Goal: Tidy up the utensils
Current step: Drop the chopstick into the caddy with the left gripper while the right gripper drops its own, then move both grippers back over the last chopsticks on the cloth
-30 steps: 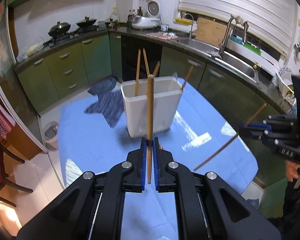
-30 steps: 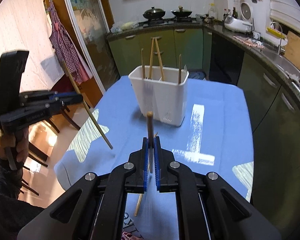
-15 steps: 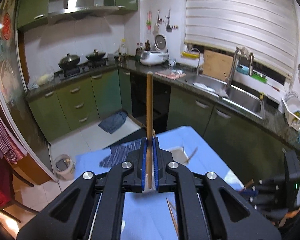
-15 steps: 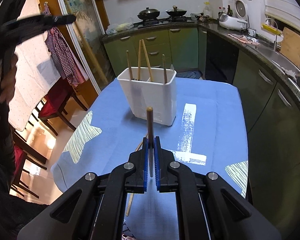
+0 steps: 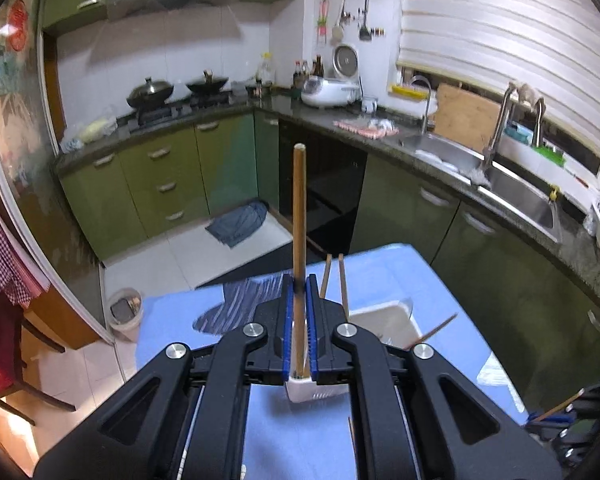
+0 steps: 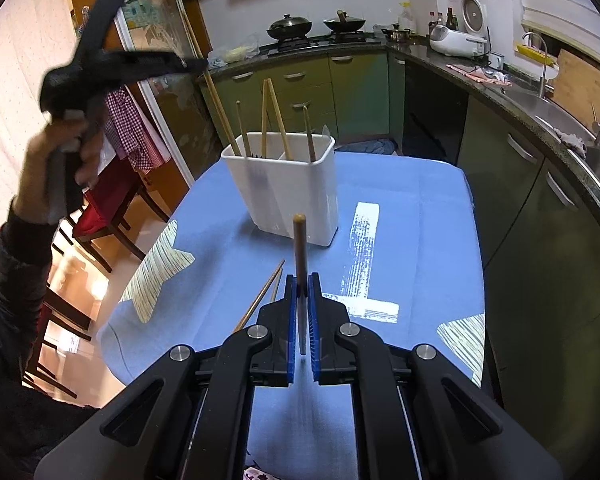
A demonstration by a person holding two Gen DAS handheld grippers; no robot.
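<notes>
Table [image 6: 420, 216] under blue cloth, white utensil holder [image 6: 284, 184] on it, green kitchen cabinets [image 5: 160, 184] behind

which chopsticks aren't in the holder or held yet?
The pair lying flat on the blue cloth, left of the right gripper. The rest stand in the white holder.

A white holder [image 6: 280, 184] is being shown on a blue cloth [image 6: 420, 208], brown chopsticks [image 6: 274, 114] inside, before green cabinets [image 6: 356, 92] and a red-checked apron [image 6: 128, 128].
</notes>
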